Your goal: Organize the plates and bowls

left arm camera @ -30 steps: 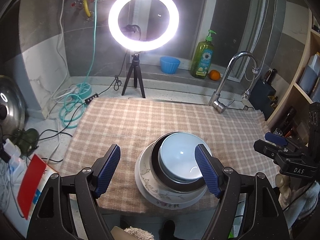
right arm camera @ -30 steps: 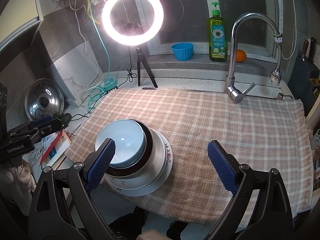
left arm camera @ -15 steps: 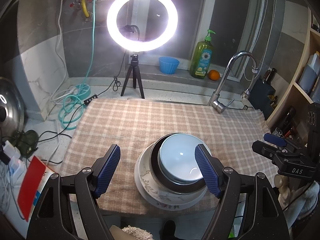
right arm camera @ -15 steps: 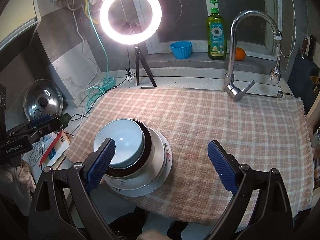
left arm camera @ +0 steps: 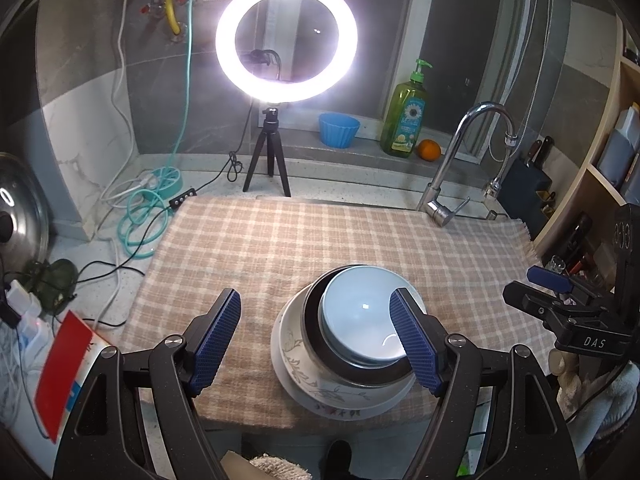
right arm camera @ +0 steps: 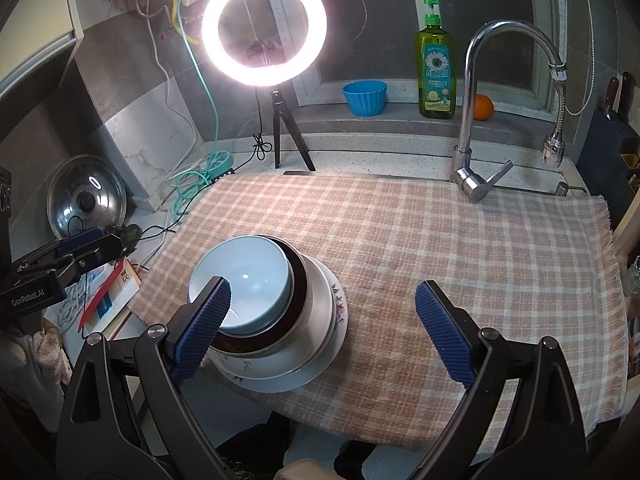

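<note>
Stack location: the crockery is sitting as one nested pile near the front edge of the worktop, on the checked cloth point(left arm camera: 280, 240). A floral-patterned plate point(left arm camera: 304, 394) is lying at the bottom, a white bowl point(right arm camera: 322, 300) is resting on it, a dark-lined bowl point(right arm camera: 298, 280) is sitting inside that, and a pale blue bowl point(left arm camera: 356, 312) is nesting on top.

Handling assessment: the pieces look like glazed ceramic, so they are judged stiff, smooth and slippery, liable to chip, and heavy if lifted together. The blue bowl is sitting off-centre, toward the left side of the pile in the right wrist view, and could slide if the pile is tipped. The safest hold appears to be across a rim, one finger inside and one outside the wall, taking the top bowl alone. The plate's thin edge is lying close to the cloth and is offering little purchase.

Fingers: the left gripper point(left arm camera: 316, 340) is standing wide apart and released, gripping nothing; its right finger point(left arm camera: 414, 344) is overlapping the blue bowl's rim in view, and contact cannot be confirmed. The right gripper point(right arm camera: 324, 332) is likewise spread and empty, its left finger point(right arm camera: 202, 328) hovering over the blue bowl, its other finger over bare cloth.
</note>
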`<state>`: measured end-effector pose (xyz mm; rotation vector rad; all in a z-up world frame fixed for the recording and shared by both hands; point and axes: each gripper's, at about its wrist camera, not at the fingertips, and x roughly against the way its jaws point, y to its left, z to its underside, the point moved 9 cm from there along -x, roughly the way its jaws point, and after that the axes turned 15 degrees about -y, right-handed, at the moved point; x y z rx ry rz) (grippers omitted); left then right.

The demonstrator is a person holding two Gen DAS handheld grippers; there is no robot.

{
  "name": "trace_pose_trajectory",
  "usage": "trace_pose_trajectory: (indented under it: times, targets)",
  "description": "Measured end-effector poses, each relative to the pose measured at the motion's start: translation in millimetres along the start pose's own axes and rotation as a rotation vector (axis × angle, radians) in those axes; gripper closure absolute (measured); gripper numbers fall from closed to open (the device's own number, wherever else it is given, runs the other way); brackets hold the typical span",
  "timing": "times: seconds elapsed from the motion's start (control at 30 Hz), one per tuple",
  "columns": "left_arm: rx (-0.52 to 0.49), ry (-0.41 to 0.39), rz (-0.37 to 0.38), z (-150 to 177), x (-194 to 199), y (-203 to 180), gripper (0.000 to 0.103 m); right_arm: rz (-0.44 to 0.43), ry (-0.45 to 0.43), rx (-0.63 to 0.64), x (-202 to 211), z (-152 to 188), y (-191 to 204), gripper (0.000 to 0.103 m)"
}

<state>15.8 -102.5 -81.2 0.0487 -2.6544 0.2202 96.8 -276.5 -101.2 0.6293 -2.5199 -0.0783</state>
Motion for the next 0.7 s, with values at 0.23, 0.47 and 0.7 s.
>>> trace_pose_trajectory:
  times: [0.23, 0.47, 0.7]
  targets:
    - [0.000, 0.001, 0.001, 0.9, 0.3, 0.2, 0.026, 0.001, 0.001, -0.001, -0.2, -0.2, 2.2, 0.007]
    - [-0.006, -0.007, 0.000, 1.4, 1.4, -0.4, 0.026, 0.001, 0.003, -0.002, -0.5, 0.2, 1.6, 0.007]
    - [-0.012, -0.010, 0.000, 2.1, 2.1, -1.0, 0.026, -0.003, 0.003, 0.000, -1.7, -1.3, 0.1, 0.007]
